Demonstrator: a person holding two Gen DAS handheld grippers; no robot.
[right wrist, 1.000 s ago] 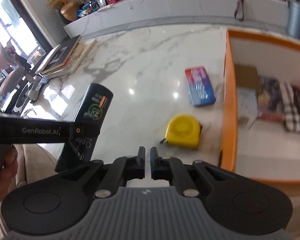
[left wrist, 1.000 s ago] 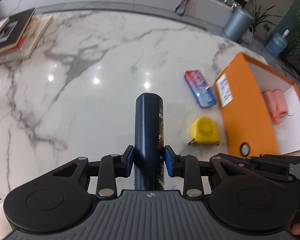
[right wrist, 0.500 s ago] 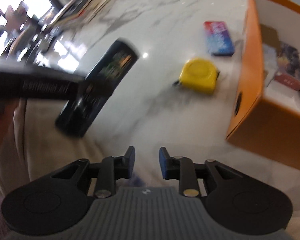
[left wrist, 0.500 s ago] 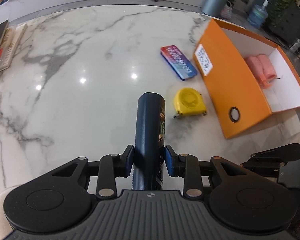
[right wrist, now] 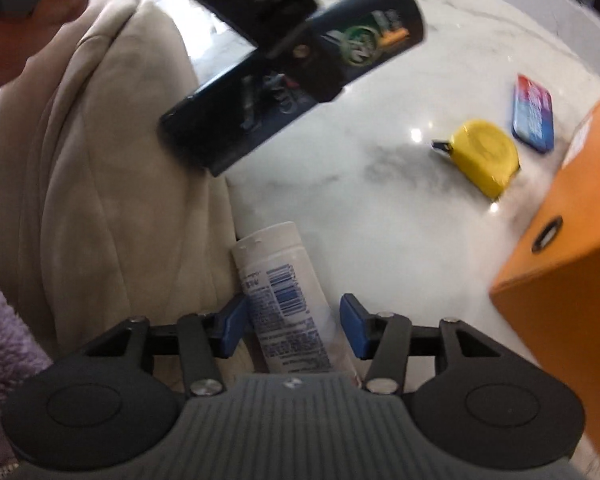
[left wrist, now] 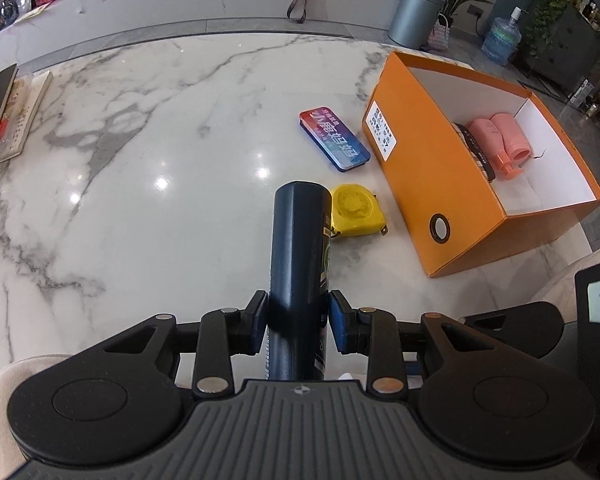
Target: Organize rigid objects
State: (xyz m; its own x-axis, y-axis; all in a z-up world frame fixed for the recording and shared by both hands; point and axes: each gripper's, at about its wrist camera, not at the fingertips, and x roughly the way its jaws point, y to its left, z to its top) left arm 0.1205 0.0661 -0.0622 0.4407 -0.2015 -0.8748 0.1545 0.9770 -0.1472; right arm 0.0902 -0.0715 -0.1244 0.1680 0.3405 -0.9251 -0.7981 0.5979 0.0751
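My left gripper is shut on a dark navy bottle and holds it above the marble table's near edge; the bottle also shows in the right wrist view. My right gripper is open, its jaws on either side of a white bottle that lies at the table's edge, not touching it. A yellow tape measure and a red-blue tin lie beside the orange box, which holds pink bottles.
Books are stacked at the table's far left. A cream cushioned seat lies below the table's edge. A grey bin and a water jug stand beyond the table.
My right gripper has opened wider and dropped to the table's edge, with the white bottle now between its jaws. My left gripper has turned right with the navy bottle in it.
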